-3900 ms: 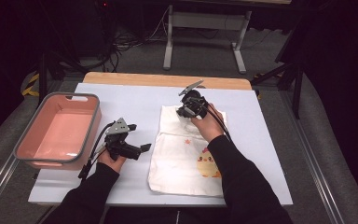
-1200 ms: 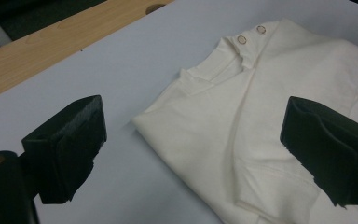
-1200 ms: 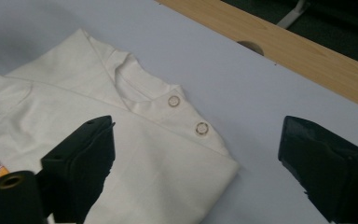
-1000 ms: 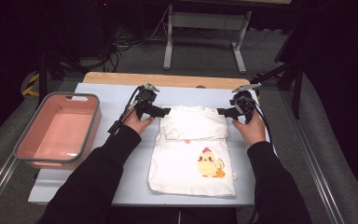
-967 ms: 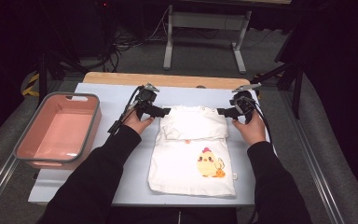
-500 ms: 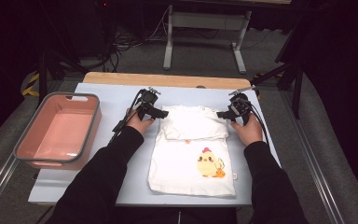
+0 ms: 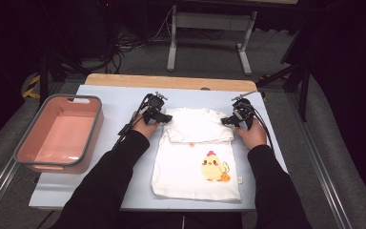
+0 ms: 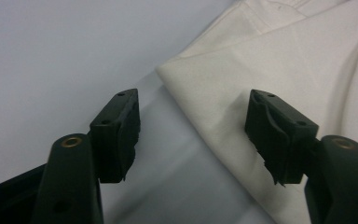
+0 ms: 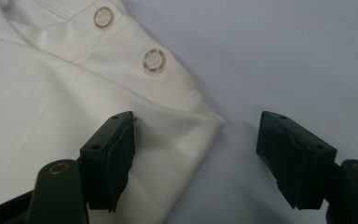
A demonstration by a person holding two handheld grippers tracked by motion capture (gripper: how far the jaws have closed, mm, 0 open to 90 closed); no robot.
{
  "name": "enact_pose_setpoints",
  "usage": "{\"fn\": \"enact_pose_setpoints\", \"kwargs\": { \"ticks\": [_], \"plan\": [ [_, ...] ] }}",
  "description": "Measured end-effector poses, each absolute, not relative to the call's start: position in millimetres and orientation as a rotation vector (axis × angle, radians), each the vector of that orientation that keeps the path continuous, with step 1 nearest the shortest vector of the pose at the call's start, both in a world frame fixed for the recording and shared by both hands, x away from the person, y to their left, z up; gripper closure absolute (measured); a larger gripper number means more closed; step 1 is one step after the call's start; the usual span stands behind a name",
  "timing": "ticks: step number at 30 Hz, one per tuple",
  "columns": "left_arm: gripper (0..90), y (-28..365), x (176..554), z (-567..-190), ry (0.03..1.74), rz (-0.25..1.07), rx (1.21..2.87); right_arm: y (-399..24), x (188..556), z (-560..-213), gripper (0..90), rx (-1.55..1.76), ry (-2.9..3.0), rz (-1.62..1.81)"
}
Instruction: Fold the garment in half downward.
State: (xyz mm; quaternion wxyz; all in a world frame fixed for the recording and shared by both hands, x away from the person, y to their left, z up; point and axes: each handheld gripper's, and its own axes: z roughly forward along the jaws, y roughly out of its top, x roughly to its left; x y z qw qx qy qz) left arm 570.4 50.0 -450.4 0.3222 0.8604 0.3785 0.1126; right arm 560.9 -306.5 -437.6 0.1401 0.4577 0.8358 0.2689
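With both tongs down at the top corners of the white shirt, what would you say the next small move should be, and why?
Probably close both tongs on the cloth. The left tongs, whose jaws have just been closing, straddle the folded corner of the shirt, one jaw over the cloth and one over the table mat. The right tongs stand open around the other corner, below the snap buttons. Neither grips yet.

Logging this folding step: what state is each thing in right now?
White baby shirt with chick print: flat on the table, top part folded down.
Pink plastic tub: upright, empty.
Left tool: jaws open, closing around the folded corner.
Right tool: jaws open astride the other corner.
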Motion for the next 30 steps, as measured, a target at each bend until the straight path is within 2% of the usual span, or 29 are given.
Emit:
{"fn": "enact_pose_setpoints", "kwargs": {
  "ticks": [5, 7, 8, 9, 11, 18, 21, 22, 30],
  "plan": [
    [44.2, 48, 569, -450, 0.986, 0.292, 2.252, -306, 561, -437, 29.3, 1.318, 2.418, 0.772],
    [46.2, 49, 569, -451, 0.98, 0.291, 2.25, -306, 561, -437, 32.6, 1.307, 2.424, 0.772],
    [46.9, 49, 569, -451, 0.977, 0.288, 2.247, -304, 559, -436, 40.4, 1.284, 2.438, 0.777],
    [46.9, 49, 569, -451, 0.974, 0.287, 2.25, -304, 559, -436, 40.4, 1.284, 2.438, 0.777],
    [49.6, 51, 569, -451, 0.965, 0.278, 2.249, -302, 558, -435, 49.8, 1.258, 2.466, 0.786],
    [69.8, 55, 571, -450, 0.964, 0.166, 2.217, -297, 556, -430, 79.0, 1.201, 2.539, 0.797],
    [82.8, 58, 572, -448, 0.96, 0.113, 2.208, -295, 554, -427, 82.7, 1.145, 2.535, 0.78],
    [84.7, 58, 572, -448, 0.96, 0.113, 2.208, -295, 554, -427, 82.7, 1.145, 2.535, 0.78],
    [87.1, 69, 574, -443, 0.962, 0.062, 2.172, -299, 550, -410, 83.7, 1.089, 2.485, 0.827]
  ]
}}
